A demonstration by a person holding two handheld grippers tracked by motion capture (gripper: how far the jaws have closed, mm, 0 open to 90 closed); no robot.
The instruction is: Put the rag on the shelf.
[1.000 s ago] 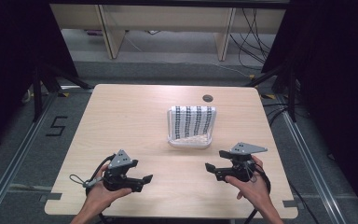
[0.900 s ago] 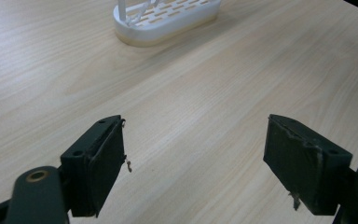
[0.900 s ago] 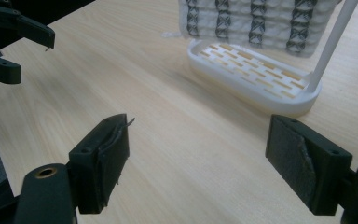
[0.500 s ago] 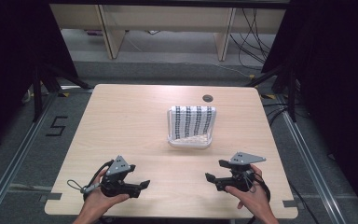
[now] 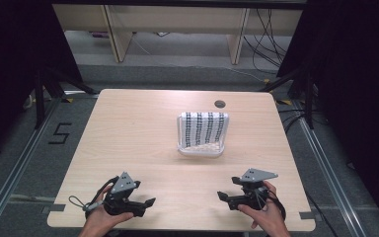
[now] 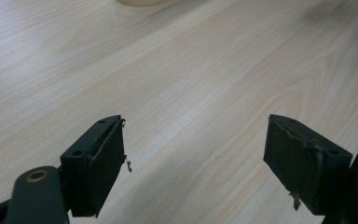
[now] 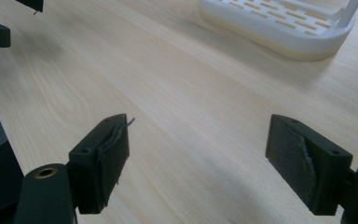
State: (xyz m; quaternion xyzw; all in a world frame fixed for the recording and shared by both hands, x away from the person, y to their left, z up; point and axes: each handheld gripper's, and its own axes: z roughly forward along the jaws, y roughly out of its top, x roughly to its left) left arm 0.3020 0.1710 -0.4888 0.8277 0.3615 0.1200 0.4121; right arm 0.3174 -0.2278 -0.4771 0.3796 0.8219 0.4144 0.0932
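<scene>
high view: left gripper [image 5: 145, 202] and right gripper [image 5: 225, 196] gape empty; a low approach could shove the light white rack [image 5: 202, 134].

left gripper [image 5: 150, 202], right gripper [image 5: 220, 195], both drawn nearer the person

One table [image 5: 128, 128] carries one white slatted rack [image 5: 202, 134]. Two grippers sit near its front edge: one left gripper [image 5: 148, 203], one right gripper [image 5: 223, 196]. One round hole [image 5: 220, 104] marks the far edge.
</scene>
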